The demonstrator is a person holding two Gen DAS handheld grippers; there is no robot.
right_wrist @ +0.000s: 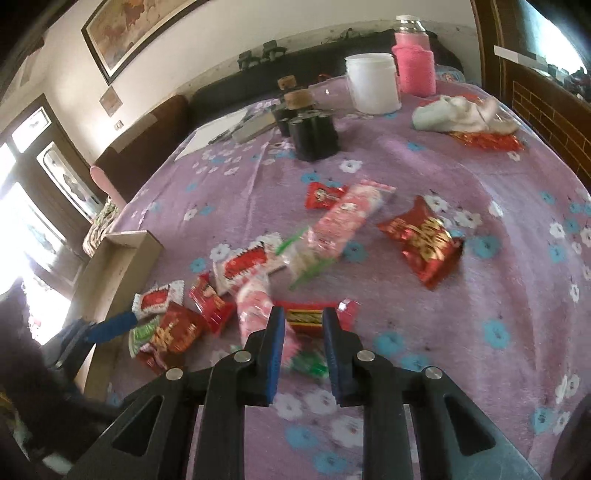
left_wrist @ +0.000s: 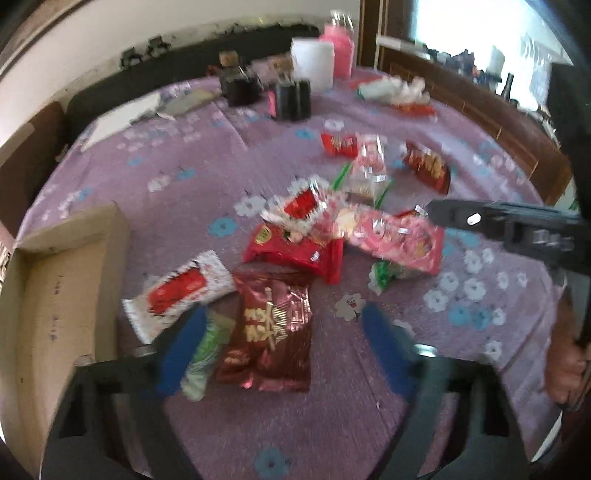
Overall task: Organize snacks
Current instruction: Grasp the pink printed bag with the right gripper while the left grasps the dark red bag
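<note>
On purple cloth (left_wrist: 177,192) | left gripper (left_wrist: 284,354) spread over dark-red packet (left_wrist: 271,332) | right gripper (right_wrist: 303,347) apart; painting (right_wrist: 129,26) right view only

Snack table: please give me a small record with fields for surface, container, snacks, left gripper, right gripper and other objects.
surface: purple floral cloth
container: open cardboard box, at the left edge
snacks: many wrapped packets loose in the middle, among them a dark red bag, a red-and-white bar and a red-gold bag
left gripper: open, around the dark red bag and a green packet
right gripper: open, jaws apart over a flat red packet
other objects: white tub, pink bottle, at the far side
</note>
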